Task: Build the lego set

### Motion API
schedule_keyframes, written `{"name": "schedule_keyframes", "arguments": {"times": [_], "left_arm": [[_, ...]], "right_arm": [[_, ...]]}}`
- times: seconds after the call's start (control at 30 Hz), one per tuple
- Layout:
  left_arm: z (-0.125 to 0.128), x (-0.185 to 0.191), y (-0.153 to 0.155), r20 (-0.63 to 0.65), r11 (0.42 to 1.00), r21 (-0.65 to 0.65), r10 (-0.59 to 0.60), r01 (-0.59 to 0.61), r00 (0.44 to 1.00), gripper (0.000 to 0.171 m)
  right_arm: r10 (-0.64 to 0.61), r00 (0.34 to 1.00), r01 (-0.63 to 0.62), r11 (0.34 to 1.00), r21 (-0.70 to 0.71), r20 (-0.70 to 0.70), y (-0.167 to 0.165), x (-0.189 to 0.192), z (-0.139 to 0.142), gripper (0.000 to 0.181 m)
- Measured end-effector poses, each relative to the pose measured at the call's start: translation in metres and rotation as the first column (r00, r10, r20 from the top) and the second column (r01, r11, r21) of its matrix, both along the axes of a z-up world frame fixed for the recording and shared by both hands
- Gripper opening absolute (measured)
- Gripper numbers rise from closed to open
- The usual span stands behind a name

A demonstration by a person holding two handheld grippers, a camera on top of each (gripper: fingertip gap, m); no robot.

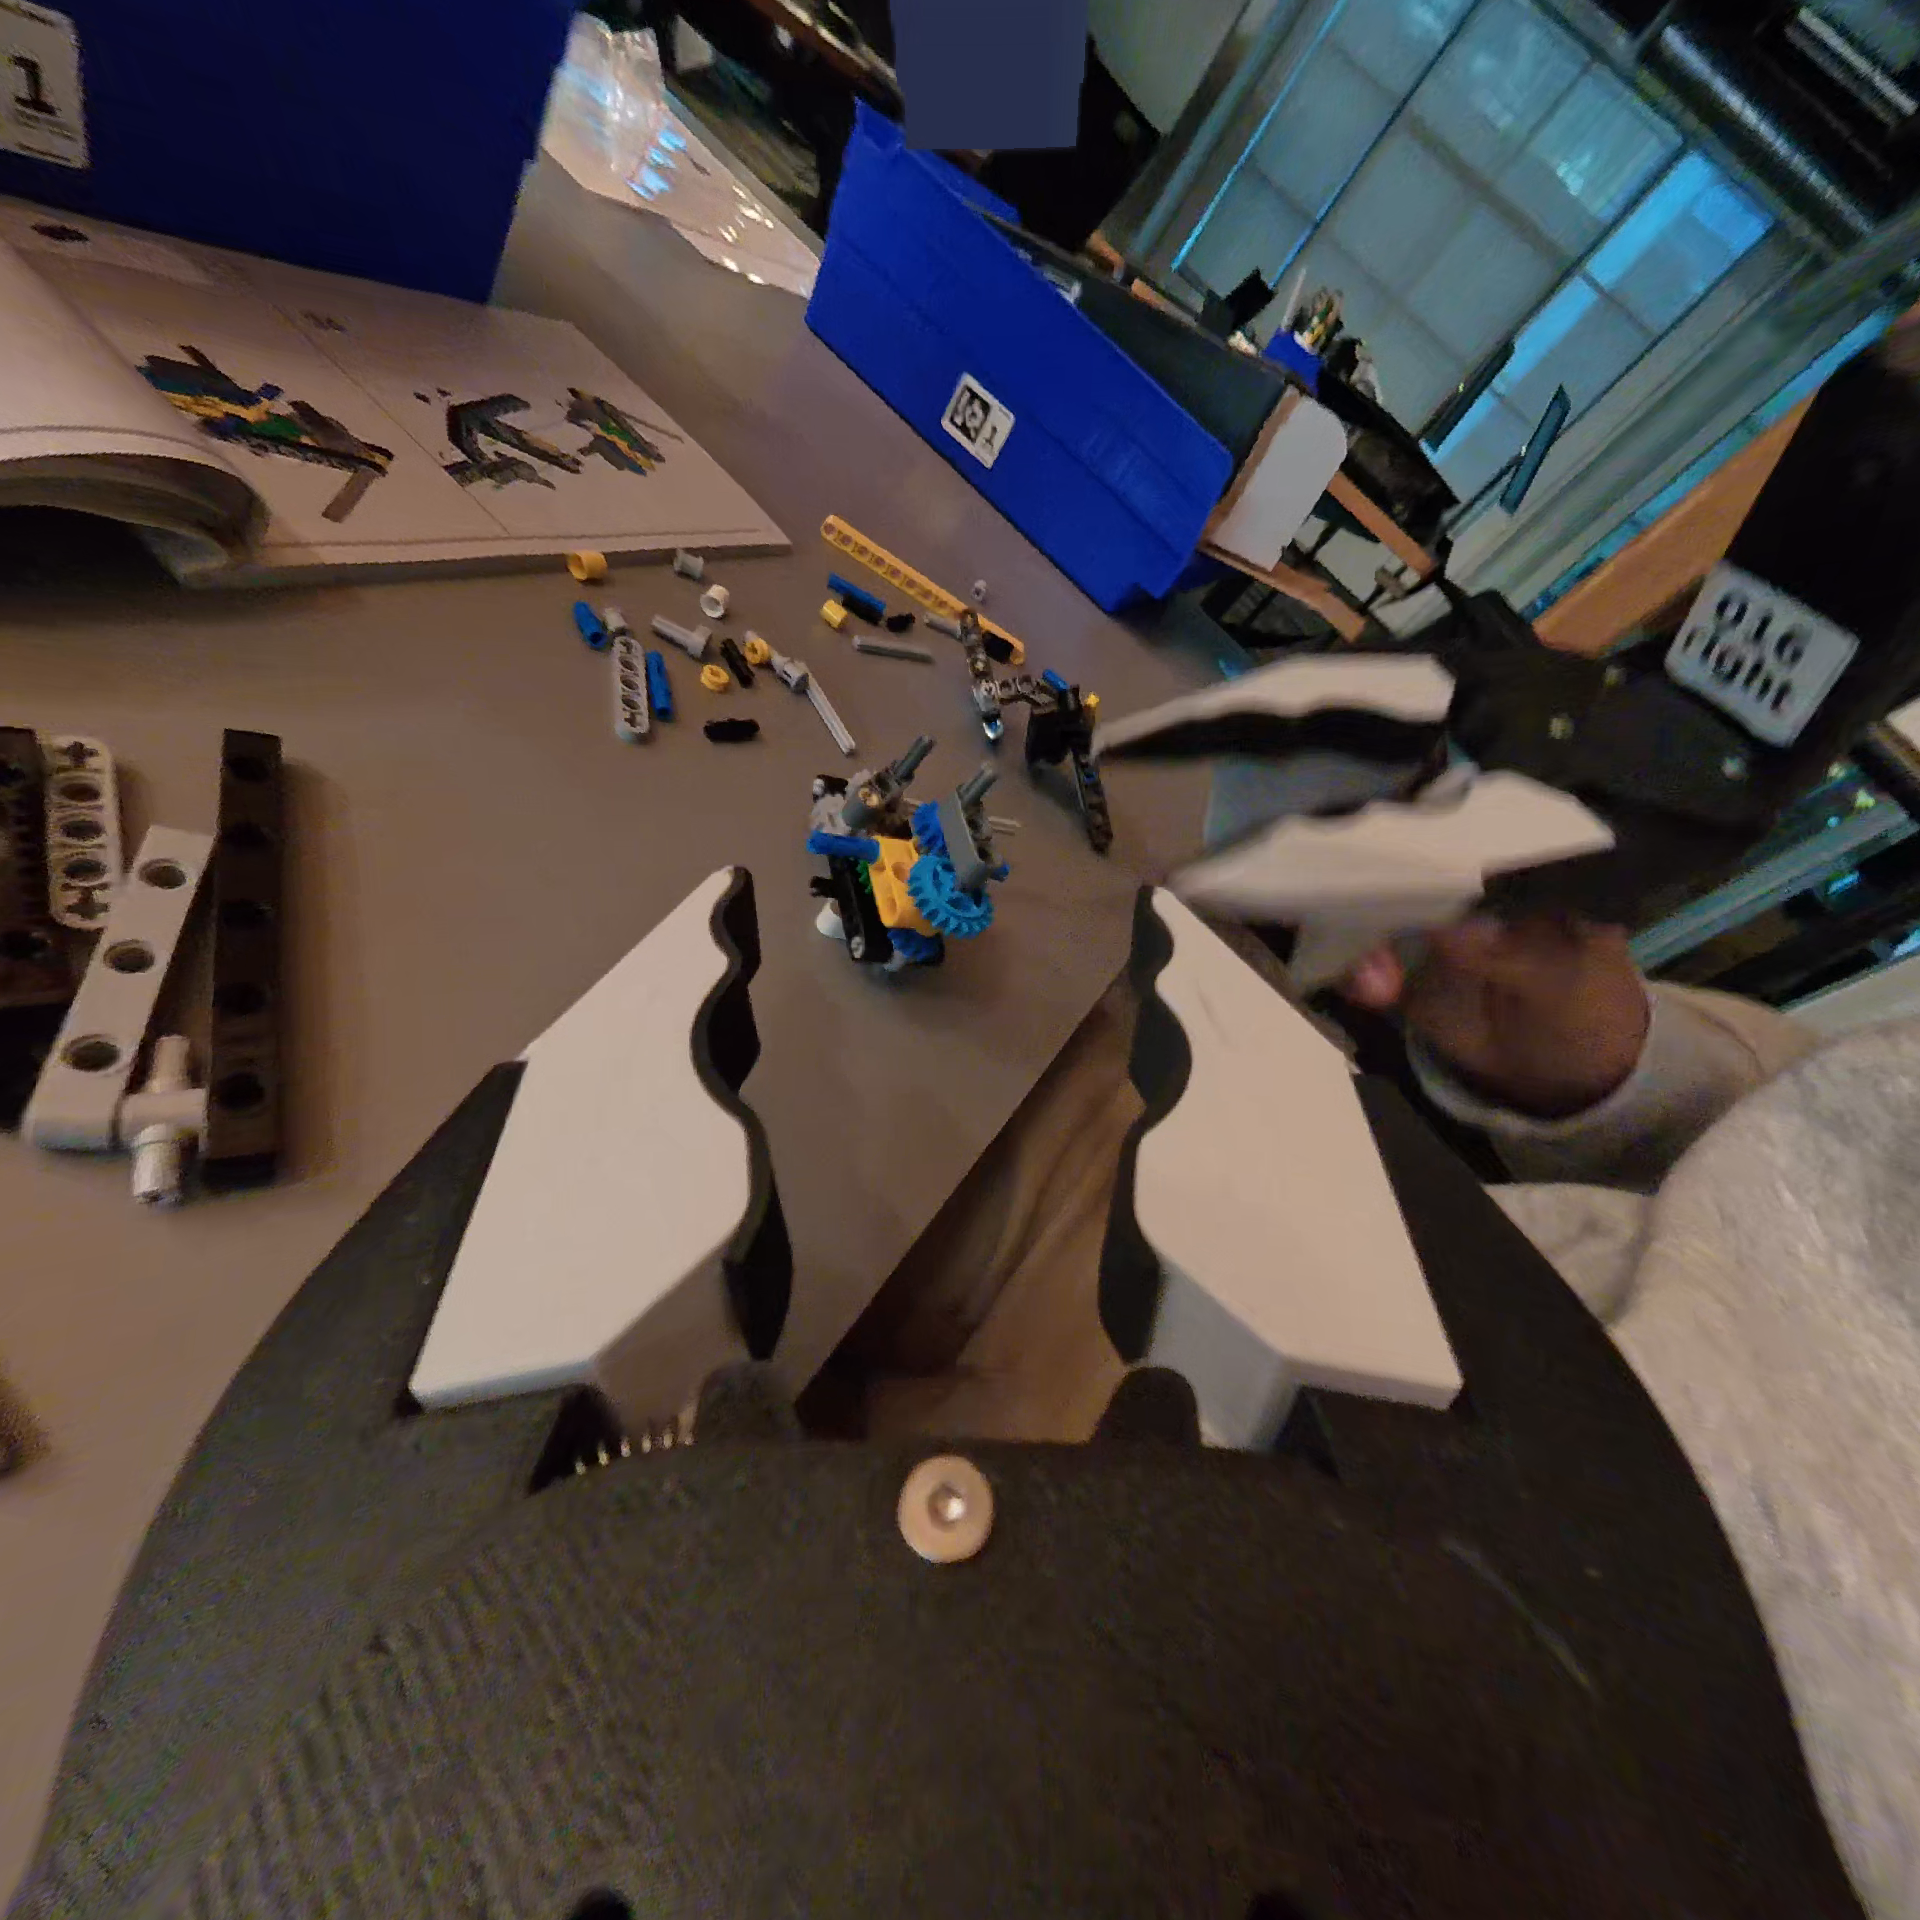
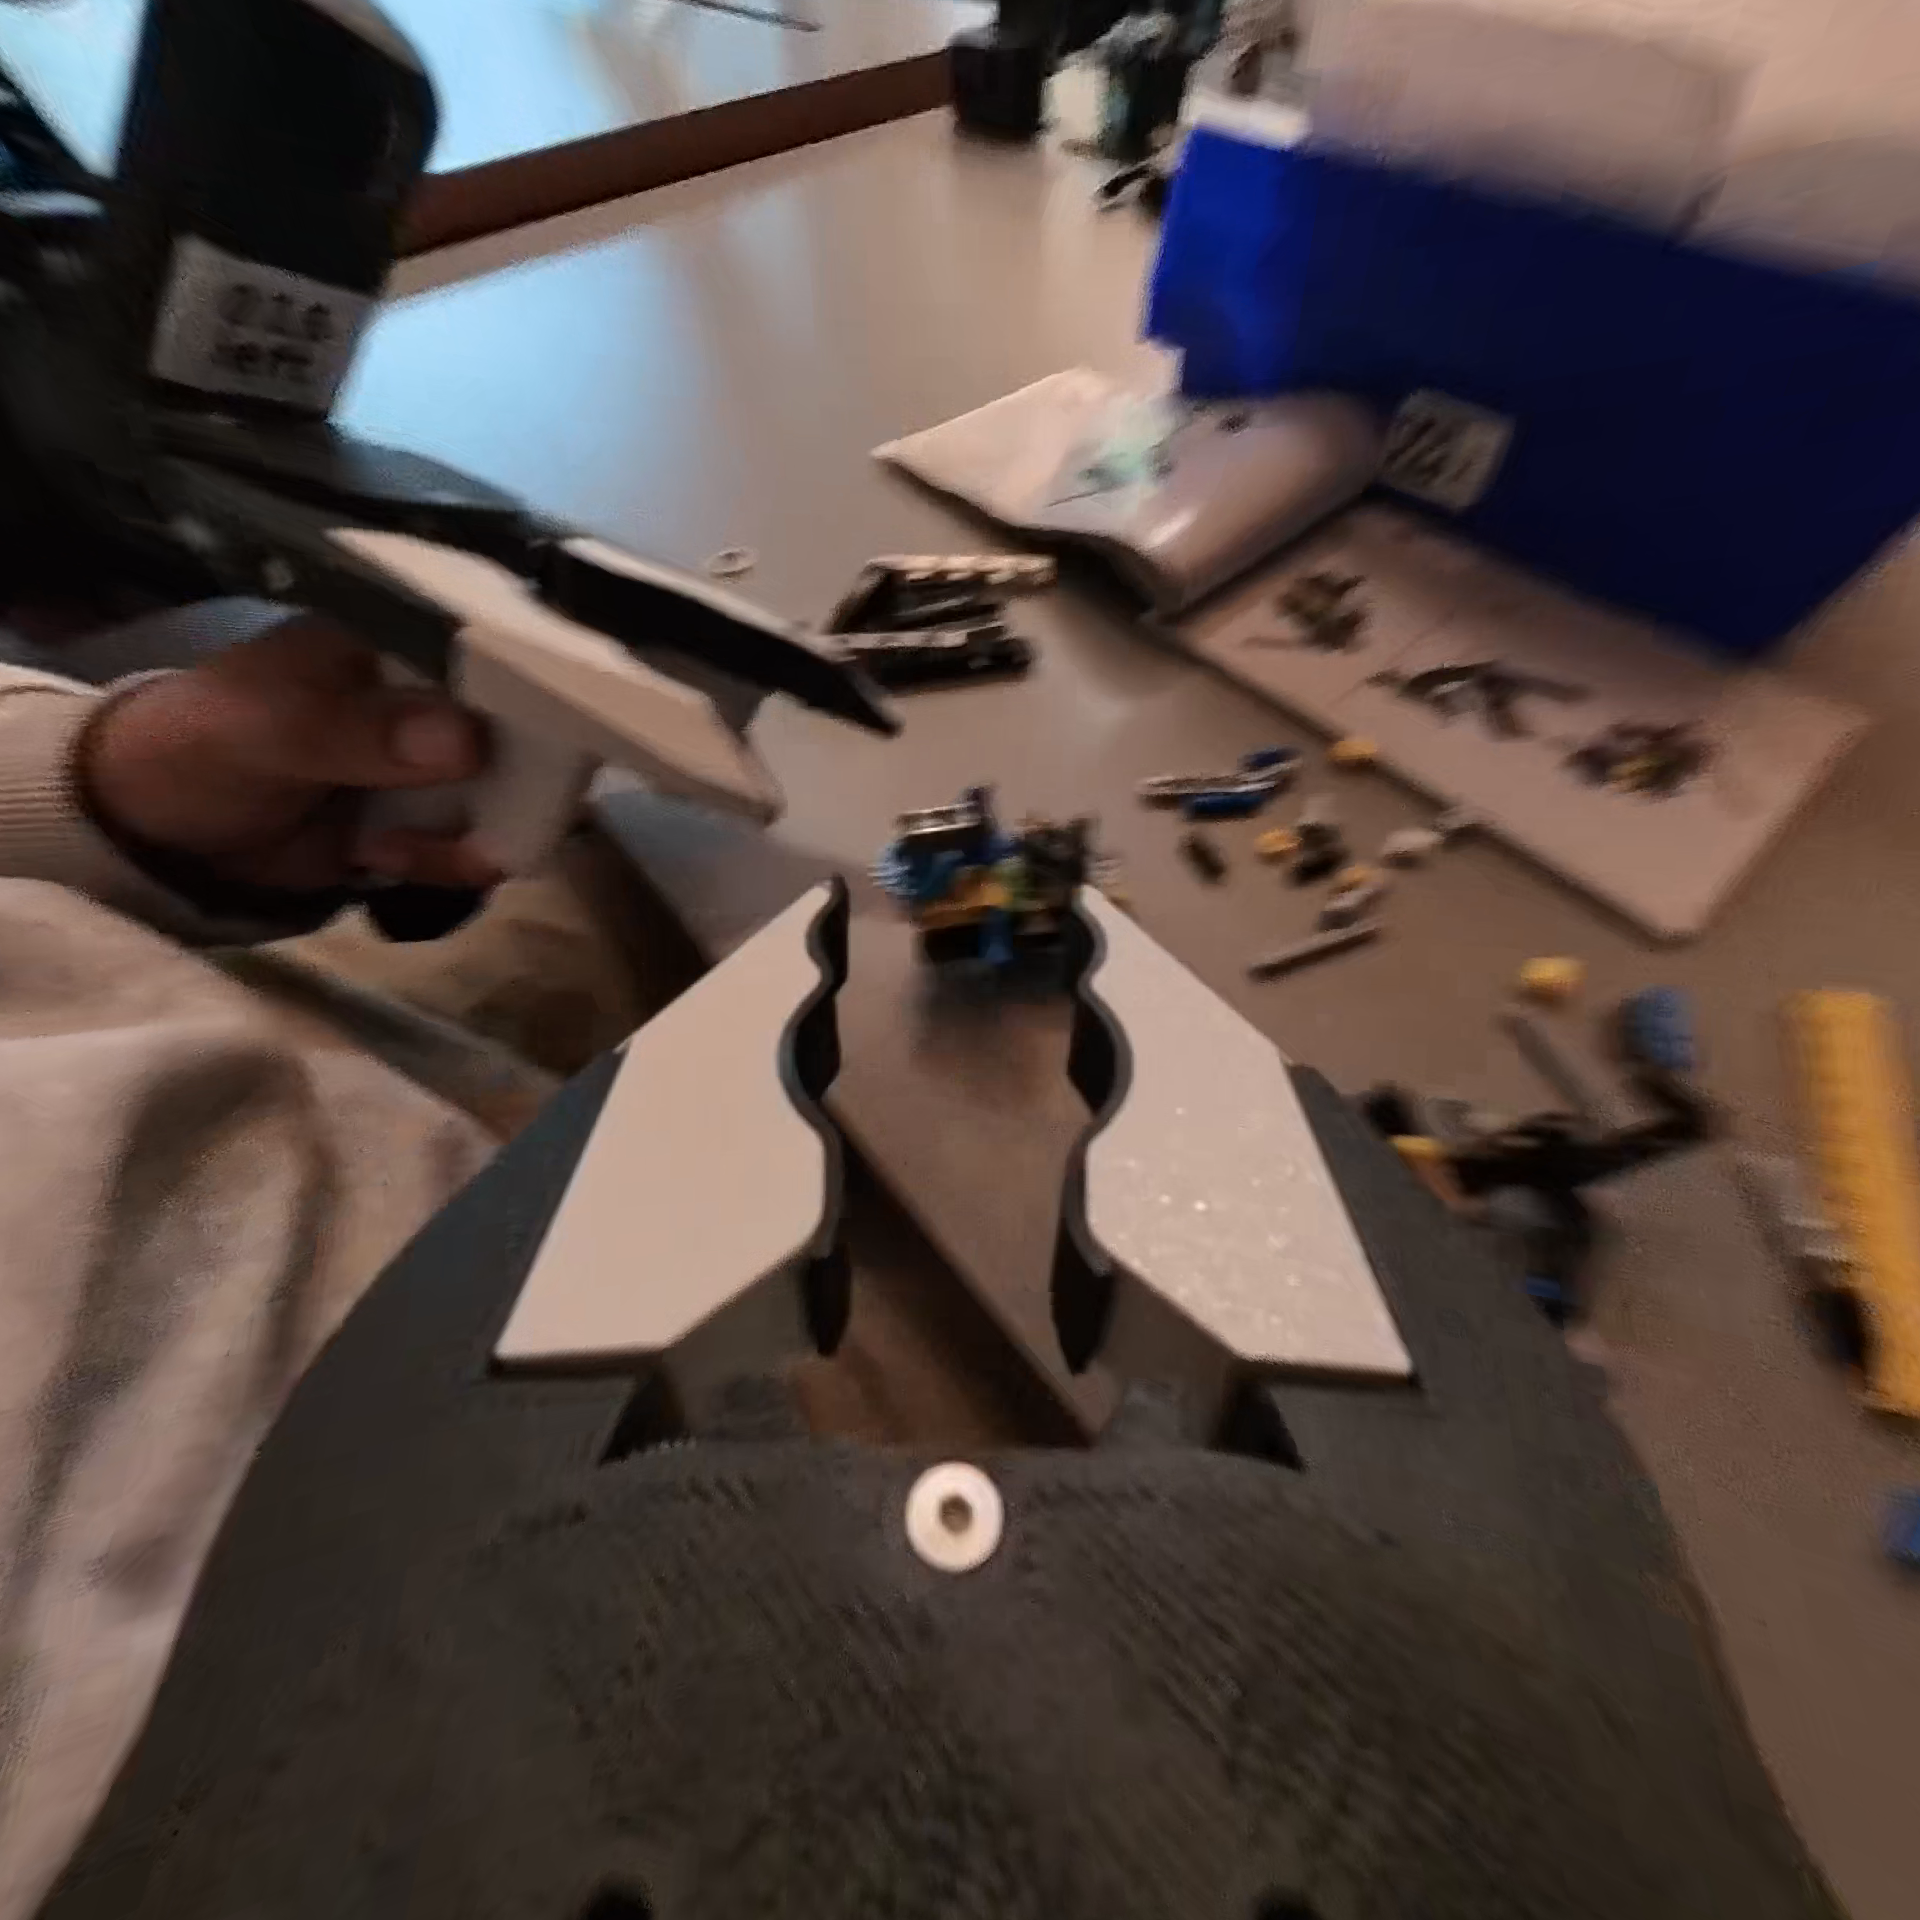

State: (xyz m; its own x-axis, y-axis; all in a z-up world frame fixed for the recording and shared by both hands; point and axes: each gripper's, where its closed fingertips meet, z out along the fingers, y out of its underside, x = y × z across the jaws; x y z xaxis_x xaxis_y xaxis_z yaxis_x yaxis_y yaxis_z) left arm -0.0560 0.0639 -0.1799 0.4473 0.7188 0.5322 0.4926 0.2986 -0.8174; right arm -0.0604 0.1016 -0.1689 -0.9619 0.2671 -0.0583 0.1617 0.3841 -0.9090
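Note:
A small lego assembly (image 1: 902,878) of yellow, blue, grey and black parts with a blue gear stands on the grey table (image 1: 468,831). My left gripper (image 1: 940,883) is open and empty, just short of it. My right gripper (image 2: 961,904) is open and empty, with the same assembly (image 2: 977,873) just beyond its tips. The right gripper also shows in the left wrist view (image 1: 1143,810), to the right of the assembly. The left gripper shows in the right wrist view (image 2: 821,686), upper left. Loose lego pieces (image 1: 717,655) lie scattered behind the assembly.
An open instruction booklet (image 1: 416,447) lies at the back left. Two blue bins (image 1: 1039,384) stand behind the pieces. A black and grey beam build (image 1: 177,966) lies at the left. A smaller black sub-assembly (image 1: 1060,738) and a yellow beam (image 1: 914,582) lie further back. My right gripper is the nearer one to the yellow beam (image 1: 914,582): about 20 cm, against 25 cm. My right wrist view (image 2: 1878,1148) looks at it from another angle.

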Motion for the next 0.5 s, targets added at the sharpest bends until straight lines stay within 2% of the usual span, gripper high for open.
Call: {"name": "schedule_keyframes", "arguments": {"times": [0.07,0.17,0.23,0.37,0.5], "left_arm": [[-0.004,0.002,0.009,0.003,0.999,-0.037,-0.028,0.028,1.000,0.066],[-0.017,0.001,0.018,0.022,0.989,-0.144,-0.026,0.029,0.999,0.062],[-0.028,-0.004,0.016,0.030,0.970,-0.244,0.020,-0.012,0.999,0.058],[-0.038,-0.014,0.013,0.032,0.928,-0.366,0.085,-0.067,0.996,0.053],[-0.041,-0.019,0.004,0.047,0.915,-0.392,0.124,-0.095,0.991,0.048]], "right_arm": [[-0.061,0.995,0.063,0.998,0.019,-0.085,0.013,-0.029,0.005,0.038],[-0.062,0.997,0.066,0.992,0.112,-0.040,0.017,-0.049,-0.015,0.053],[-0.033,0.999,0.037,0.990,0.134,-0.031,0.013,-0.051,-0.024,0.054],[0.007,0.994,0.000,0.997,0.071,-0.108,0.006,-0.047,-0.021,0.046],[-0.002,0.984,0.003,1.000,0.005,-0.178,0.014,-0.048,-0.005,0.039]]}}
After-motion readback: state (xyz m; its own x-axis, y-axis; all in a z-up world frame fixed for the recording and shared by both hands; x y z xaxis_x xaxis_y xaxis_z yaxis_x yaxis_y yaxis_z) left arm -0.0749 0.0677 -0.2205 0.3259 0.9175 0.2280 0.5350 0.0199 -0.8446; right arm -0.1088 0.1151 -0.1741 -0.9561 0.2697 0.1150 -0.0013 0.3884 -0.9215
